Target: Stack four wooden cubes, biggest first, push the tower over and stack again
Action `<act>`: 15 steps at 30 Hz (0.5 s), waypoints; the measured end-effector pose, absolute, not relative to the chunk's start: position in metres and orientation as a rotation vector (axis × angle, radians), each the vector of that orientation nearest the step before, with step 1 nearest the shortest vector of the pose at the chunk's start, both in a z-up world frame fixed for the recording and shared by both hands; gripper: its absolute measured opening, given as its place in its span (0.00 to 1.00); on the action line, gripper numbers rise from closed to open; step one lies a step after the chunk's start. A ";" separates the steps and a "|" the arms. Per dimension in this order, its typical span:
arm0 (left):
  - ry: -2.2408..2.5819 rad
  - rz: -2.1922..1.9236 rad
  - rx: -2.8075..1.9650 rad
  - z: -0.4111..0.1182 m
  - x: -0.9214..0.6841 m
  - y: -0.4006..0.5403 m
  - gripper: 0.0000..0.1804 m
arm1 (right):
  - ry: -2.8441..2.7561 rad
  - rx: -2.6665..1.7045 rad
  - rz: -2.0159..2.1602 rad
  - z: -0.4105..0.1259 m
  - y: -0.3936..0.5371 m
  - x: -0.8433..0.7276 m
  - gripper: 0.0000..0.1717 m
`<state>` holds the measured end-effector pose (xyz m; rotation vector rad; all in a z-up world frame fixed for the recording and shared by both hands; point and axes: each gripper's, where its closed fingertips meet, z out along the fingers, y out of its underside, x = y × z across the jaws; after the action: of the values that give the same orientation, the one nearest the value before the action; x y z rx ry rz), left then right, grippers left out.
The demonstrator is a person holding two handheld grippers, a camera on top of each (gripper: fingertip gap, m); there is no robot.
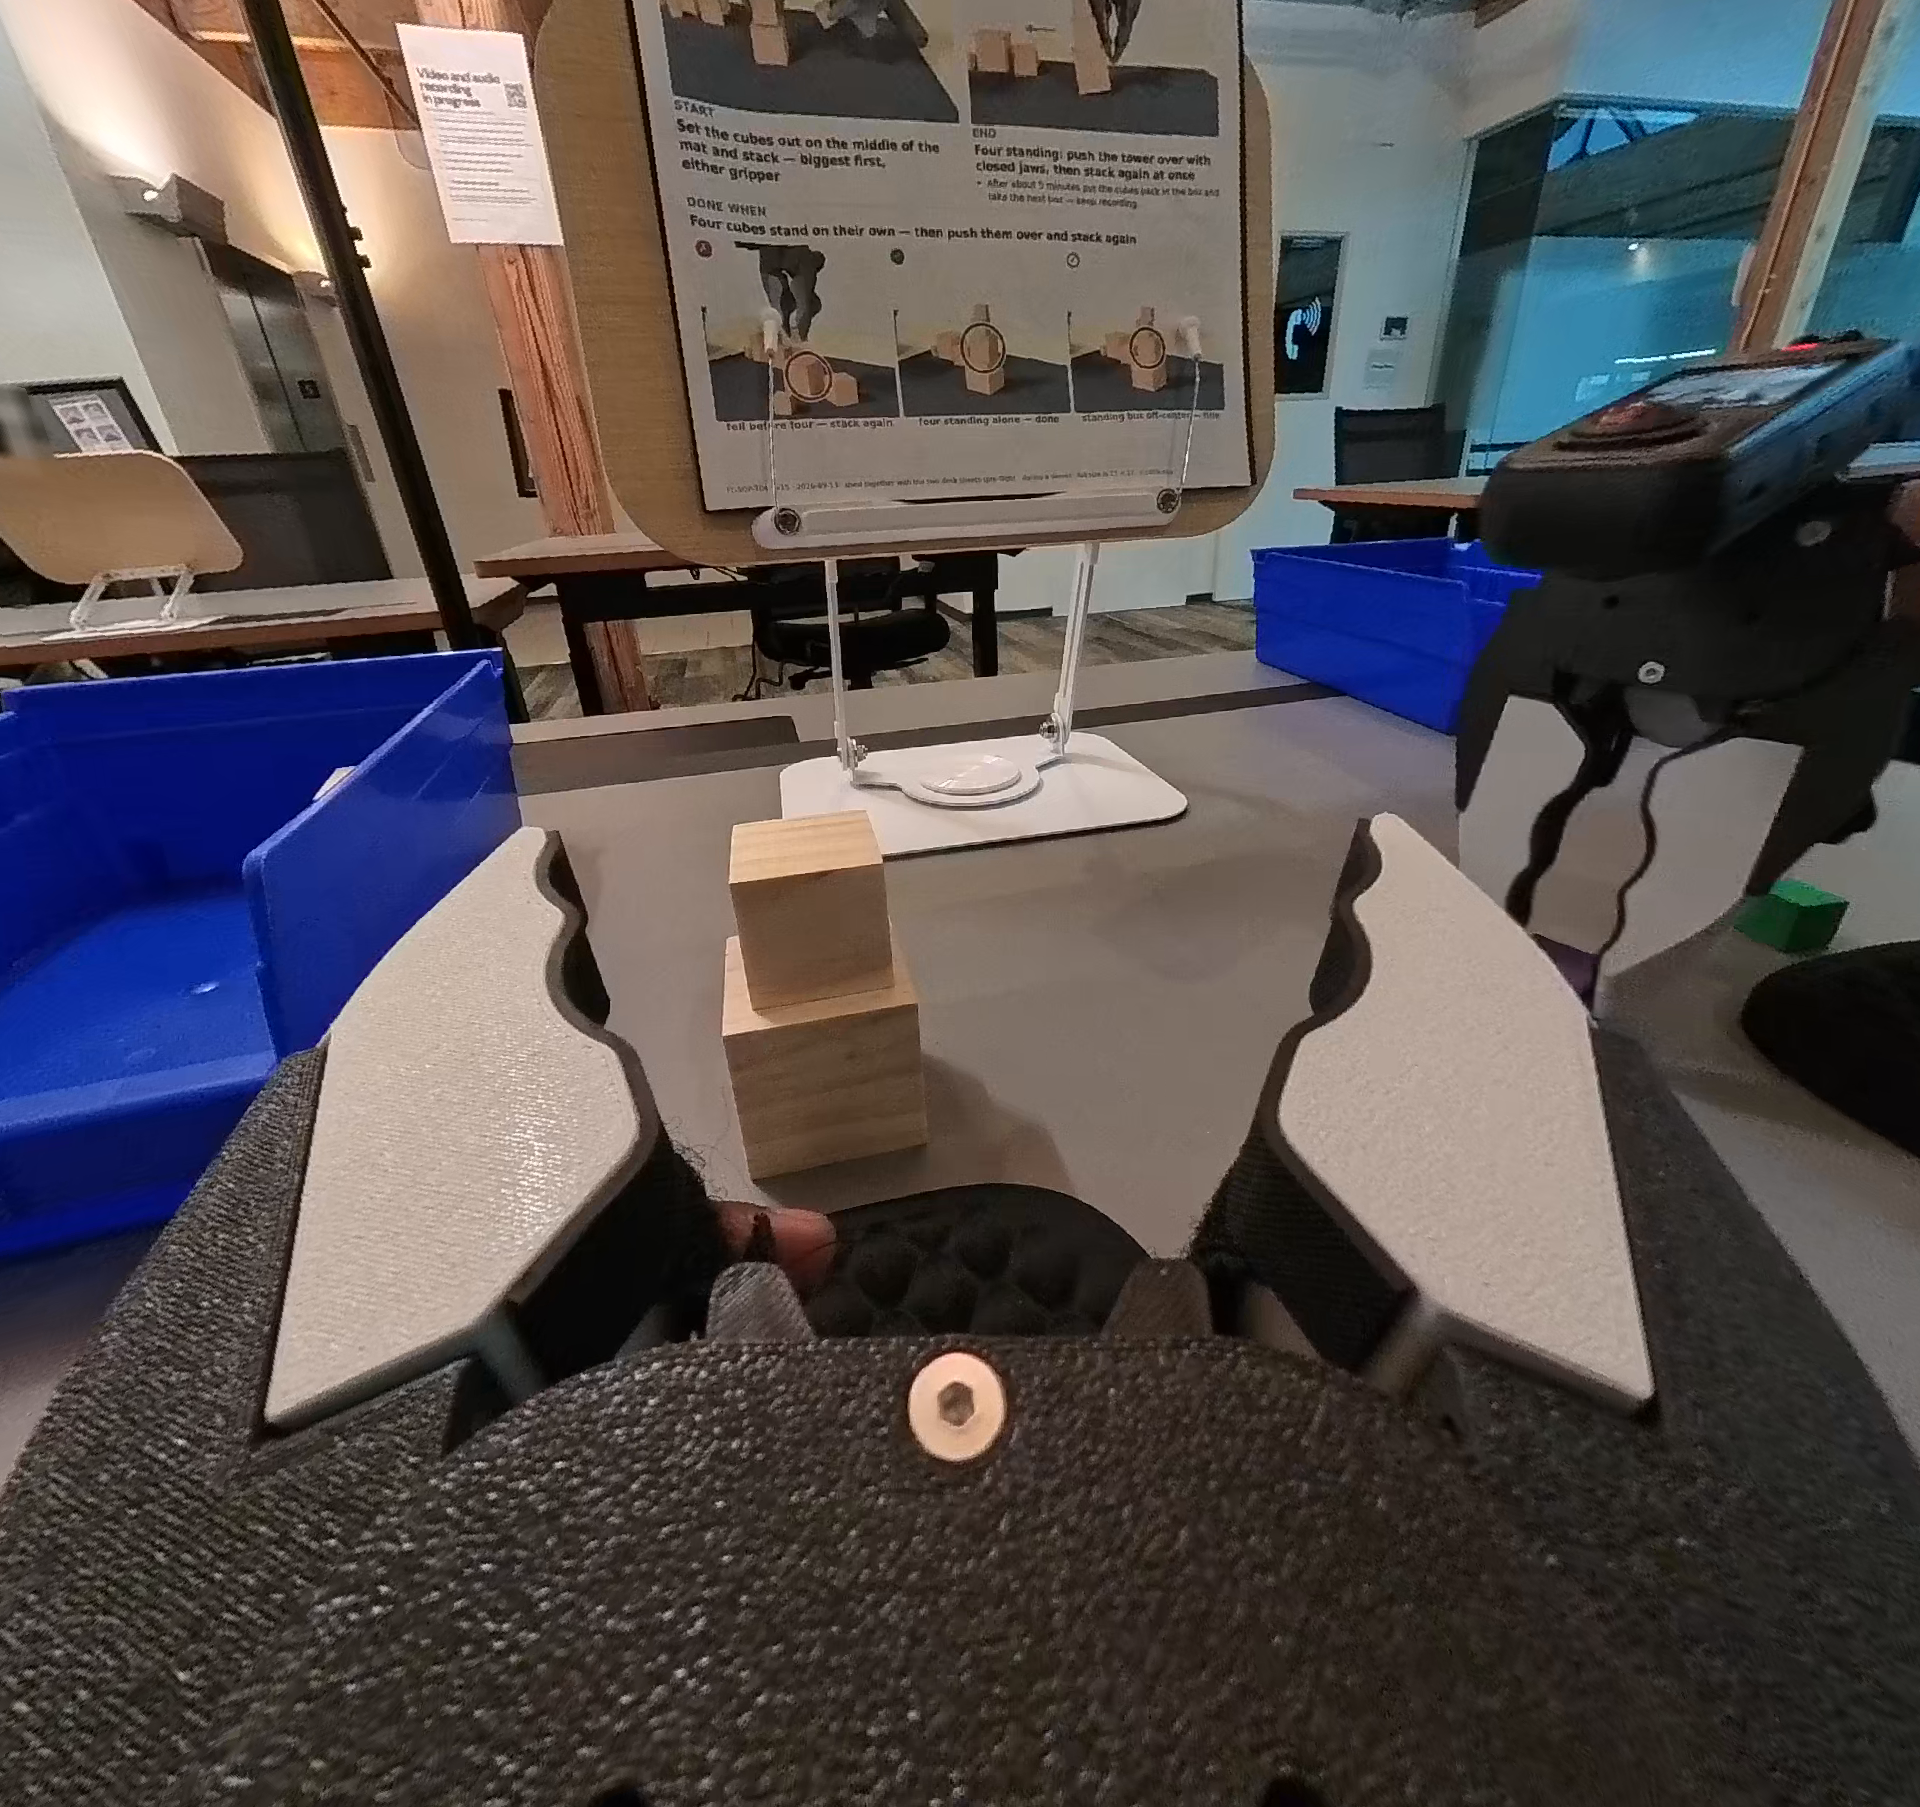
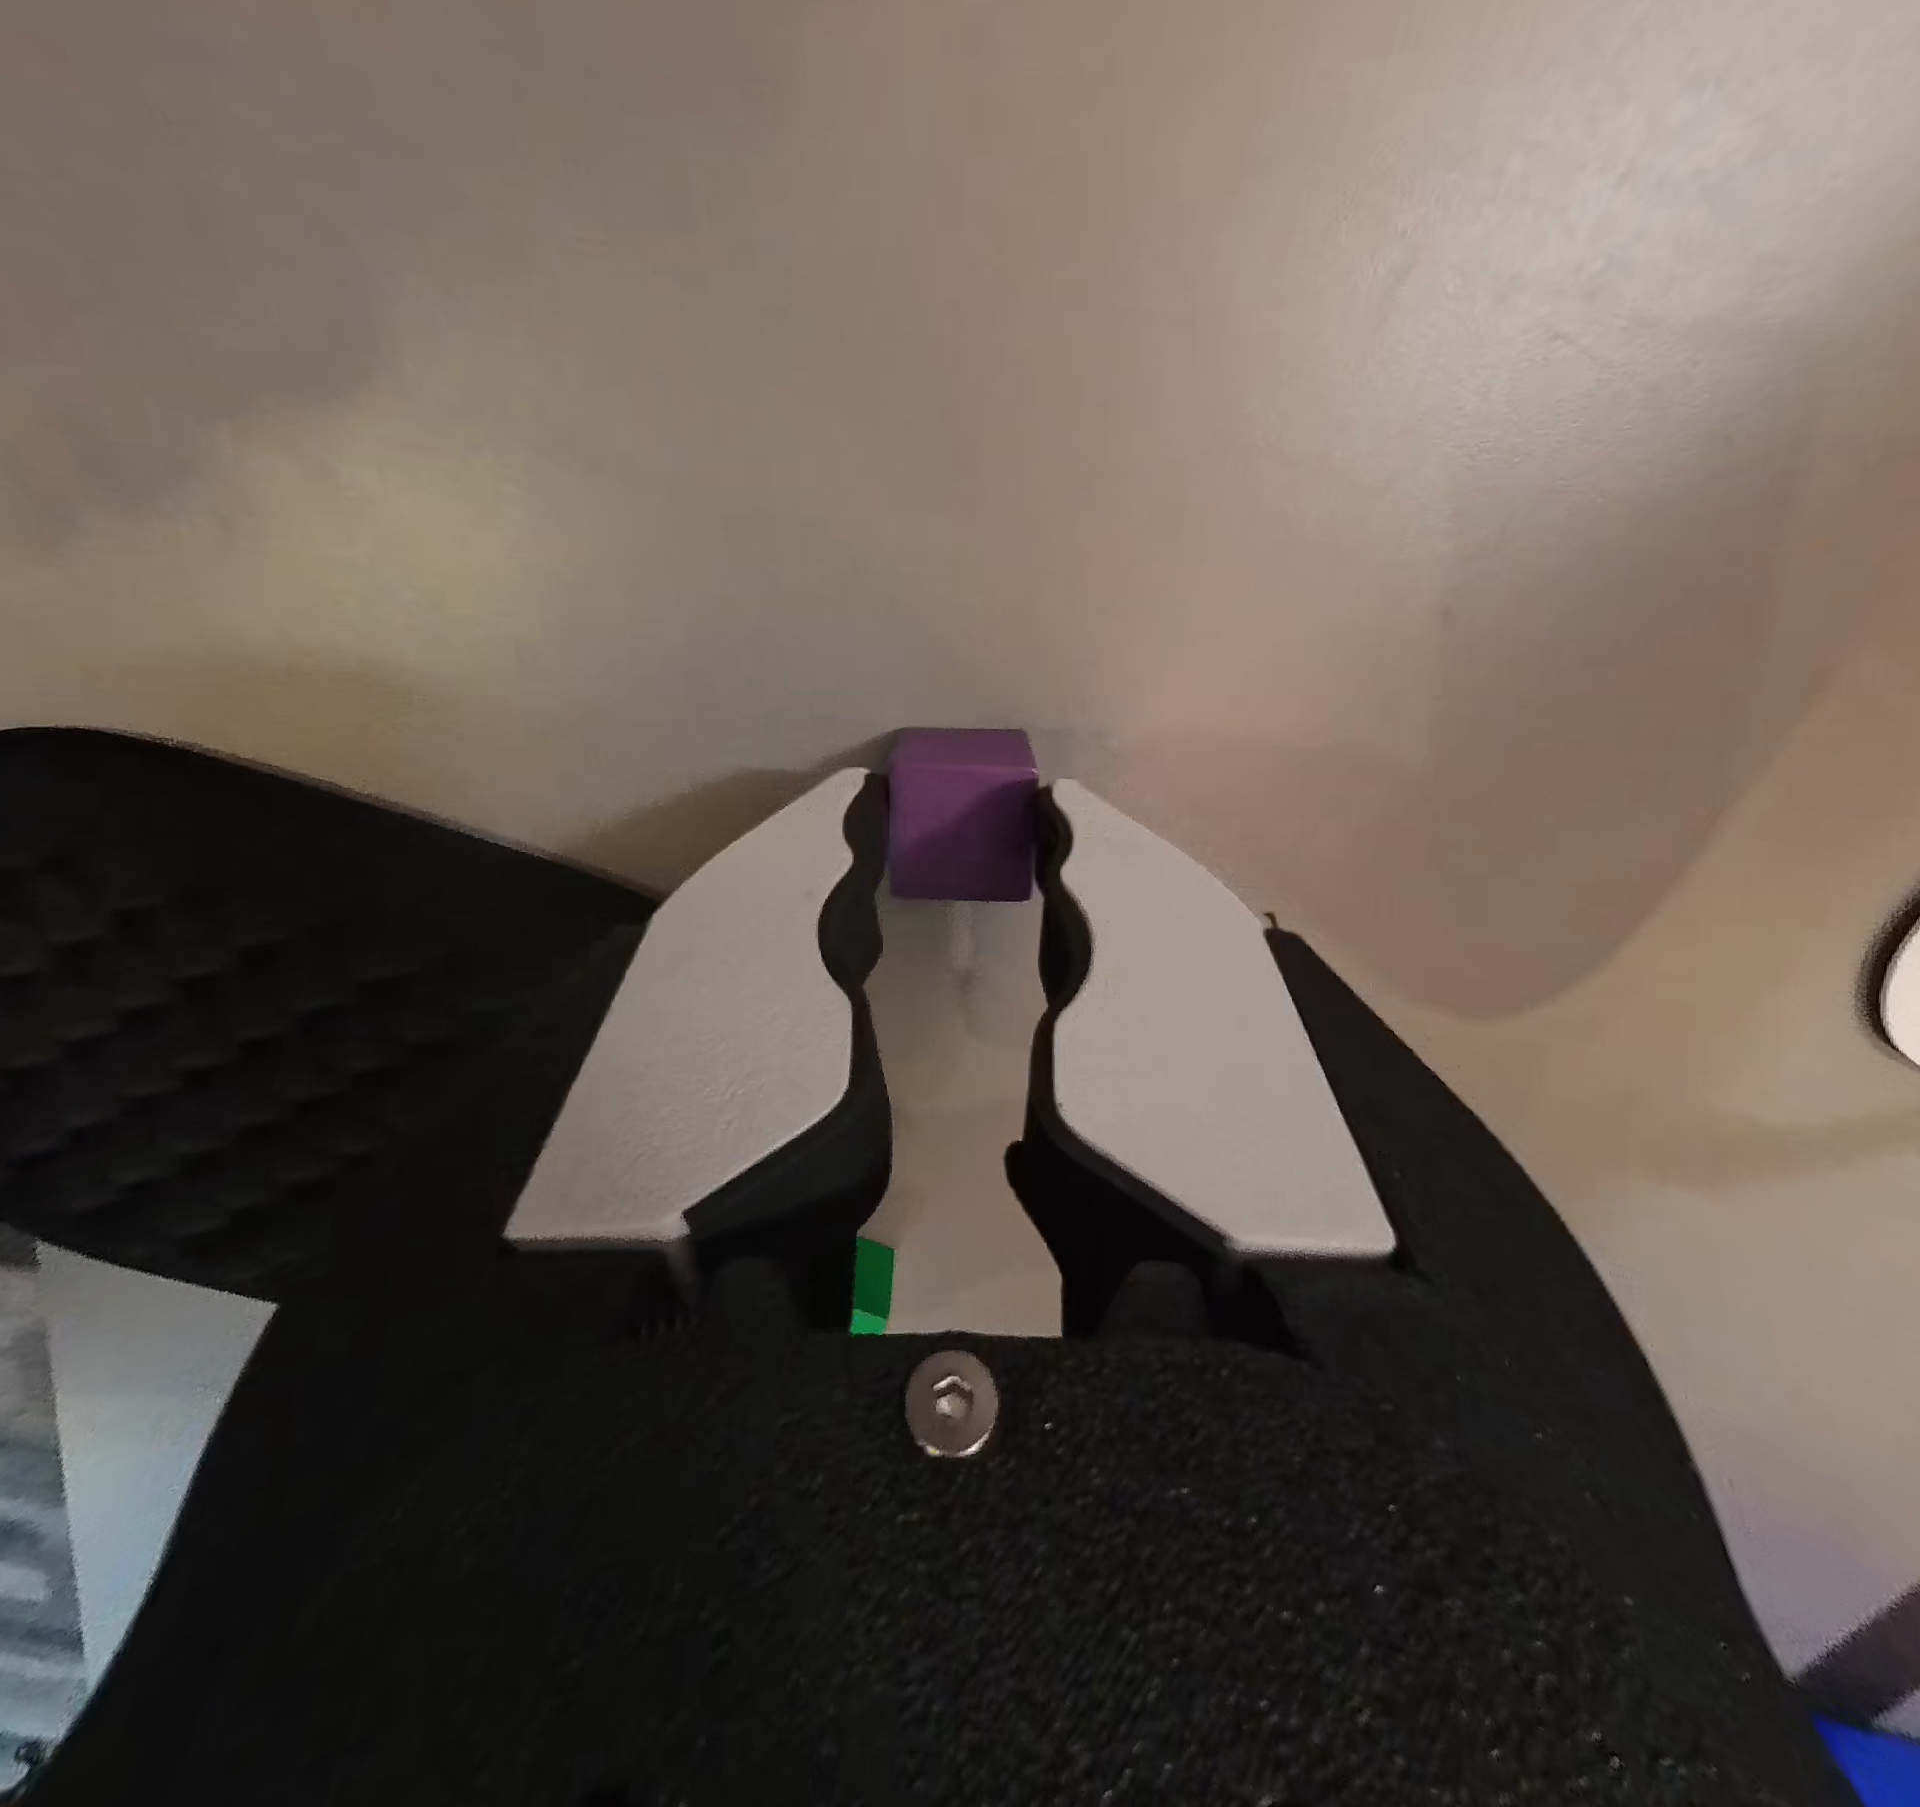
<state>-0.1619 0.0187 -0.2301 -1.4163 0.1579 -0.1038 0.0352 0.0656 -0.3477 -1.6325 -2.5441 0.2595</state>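
Note:
In the left wrist view my left gripper (image 1: 961, 838) is wide open. A smaller wooden cube (image 1: 808, 910) stands on a larger wooden cube (image 1: 823, 1082) on the dark mat (image 1: 1091, 926), between my fingers and nearer the left one. Neither pad touches the stack. In the right wrist view my right gripper (image 2: 961, 801) is shut on a small purple cube (image 2: 961, 822), both pads pressed to its sides, low over the light table (image 2: 935, 303). The right gripper also shows at the right of the left wrist view (image 1: 1569, 926), with a green cube (image 1: 1789, 916) behind it.
A white stand (image 1: 987, 786) carrying an instruction sheet (image 1: 935, 199) is behind the stack. A blue bin (image 1: 156, 926) is at the left and another blue bin (image 1: 1371, 614) at the far right. The green cube (image 2: 871, 1284) shows between my right fingers' bases.

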 end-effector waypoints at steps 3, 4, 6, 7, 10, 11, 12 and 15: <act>0.159 -0.102 -1.417 -0.230 -0.162 0.019 0.74 | -2.509 -1.663 0.318 -0.340 0.065 0.028 0.15; 0.159 -0.103 -1.417 -0.230 -0.162 0.019 0.74 | -2.480 -1.690 0.349 -0.333 0.064 0.022 0.15; 0.162 -0.103 -1.418 -0.230 -0.162 0.019 0.74 | -2.417 -1.737 0.392 -0.316 0.062 0.007 0.15; 0.162 -0.103 -1.417 -0.230 -0.161 0.019 0.74 | -2.383 -1.758 0.396 -0.305 0.062 -0.002 0.15; 0.163 -0.102 -1.416 -0.230 -0.161 0.019 0.74 | -2.275 -1.807 0.402 -0.271 0.063 -0.038 0.15; 0.163 -0.103 -1.416 -0.230 -0.161 0.019 0.73 | -2.240 -1.811 0.424 -0.260 0.062 -0.054 0.15; 0.162 -0.102 -1.416 -0.230 -0.162 0.019 0.73 | -2.215 -1.812 0.456 -0.249 0.060 -0.070 0.15; 0.163 -0.104 -1.415 -0.230 -0.162 0.019 0.73 | -2.151 -1.856 0.446 -0.230 0.060 -0.111 0.15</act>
<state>-0.1616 0.0186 -0.2299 -1.4149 0.1628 -0.1039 -0.1113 0.0602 -0.2300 -1.8562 -2.1512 0.4464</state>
